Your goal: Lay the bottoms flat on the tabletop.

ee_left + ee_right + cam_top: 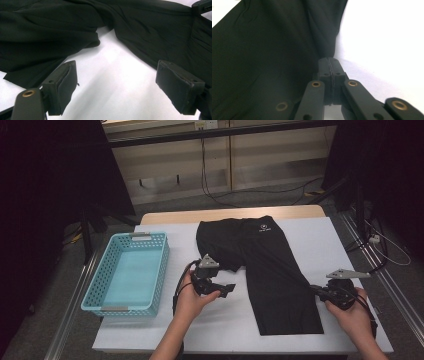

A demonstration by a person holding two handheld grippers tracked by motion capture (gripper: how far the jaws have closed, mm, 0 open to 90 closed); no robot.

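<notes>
A pair of black shorts [270,270] lies flat on the white table top [325,240], waistband at the far side and one long leg reaching toward the person. My left gripper [229,290] hovers open just left of that leg. In the left gripper view, the jaws of my left gripper [116,72] stand wide over bare white surface, with the shorts [150,30] beyond them. My right gripper [315,290] sits at the leg's right edge. In the right gripper view, my right gripper [329,60] is shut on a pulled-up fold at the edge of the shorts [262,50].
A light blue plastic basket [95,290] with nothing in it stands at the table's left side. Bare white surface lies between the basket and the shorts. Cables trail over the floor past the far edge.
</notes>
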